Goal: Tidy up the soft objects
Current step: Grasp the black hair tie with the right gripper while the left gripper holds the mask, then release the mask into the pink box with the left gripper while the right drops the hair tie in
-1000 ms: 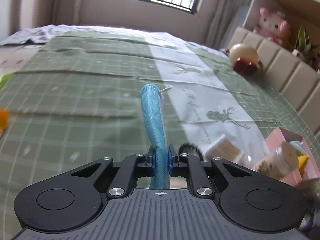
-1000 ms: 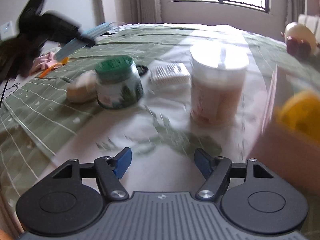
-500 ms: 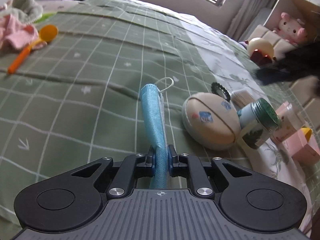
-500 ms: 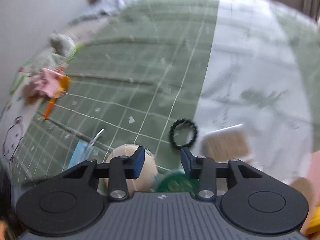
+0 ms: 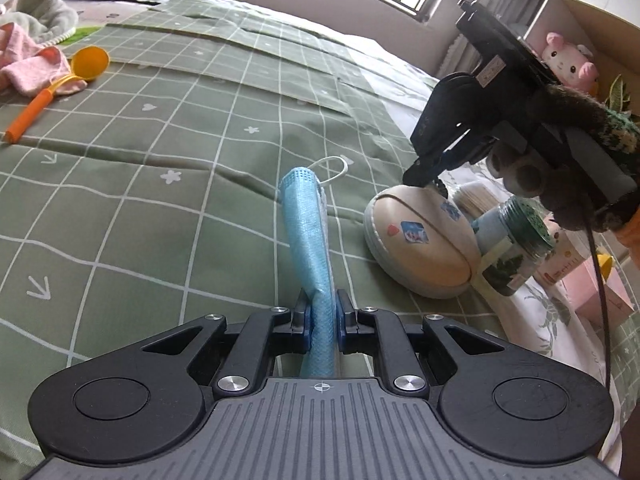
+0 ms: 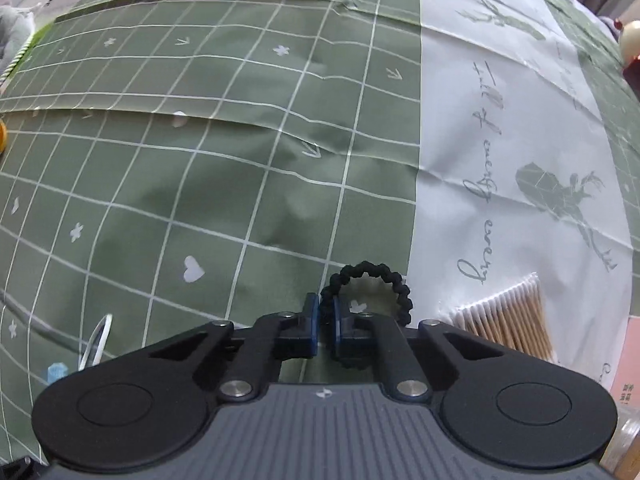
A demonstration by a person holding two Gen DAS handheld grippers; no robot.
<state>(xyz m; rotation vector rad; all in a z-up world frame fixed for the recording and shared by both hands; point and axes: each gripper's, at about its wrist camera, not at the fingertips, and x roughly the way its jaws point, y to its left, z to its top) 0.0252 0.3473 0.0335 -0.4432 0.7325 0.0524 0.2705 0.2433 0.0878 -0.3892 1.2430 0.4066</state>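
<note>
Left gripper (image 5: 322,316) clamps a folded blue face mask (image 5: 308,236), which rises toward 12 o'clock above the green checked bedspread (image 5: 168,184). Right gripper (image 6: 327,322), its jaws having just been closing, pinches the black hair tie (image 6: 394,282), whose loop extends toward 1 o'clock; cotton swabs (image 6: 510,318) lie at 3 o'clock.

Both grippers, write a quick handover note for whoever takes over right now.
Left gripper: shut on the folded blue face mask, held above the bedspread.
Right gripper: jaws have just been closing, now shut on the black hair tie, which is still on the bedspread beside the cotton swabs.
Done: both soft items gripped.
Left: lift the hair tie, put both items away; destination not visible.
</note>
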